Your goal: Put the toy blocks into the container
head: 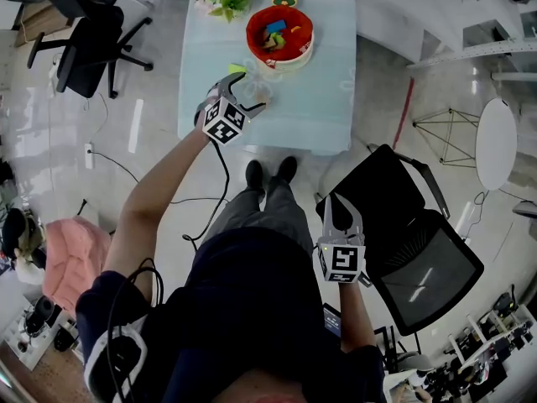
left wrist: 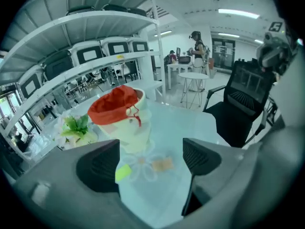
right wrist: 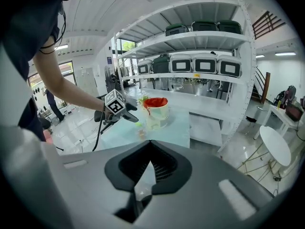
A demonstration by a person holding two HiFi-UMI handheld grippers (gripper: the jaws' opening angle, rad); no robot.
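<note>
While several blocks (head: 275, 34) already lie in the container (left wrist: 126, 128), two are left on the table (head: 319, 99): a tan block (left wrist: 163, 163) and a green block (left wrist: 123, 173), both just on the near side of the container. The tan block sits straight ahead of the left gripper (left wrist: 150, 160), below and between its jaws, which stand wide apart with nothing held. Its long axis appears to run across the gap from jaw to jaw, so closing as they are would pinch it by its ends. The green block lies to the left of it, close against the left jaw, near enough that a descent could nudge it. The coming move likely turns on lowering the left gripper onto the tan block, then lifting it forward over the red rim, which lies beyond the blocks in the same direction. The right gripper (head: 340, 208) is well apart from all this, hanging off the table beside the chair (head: 403, 250). Its jaws are drawn together on nothing, so the left hand is plainly the nearer one. Flowers (left wrist: 74, 128) stand to the left of the container, clear of the path.
</note>
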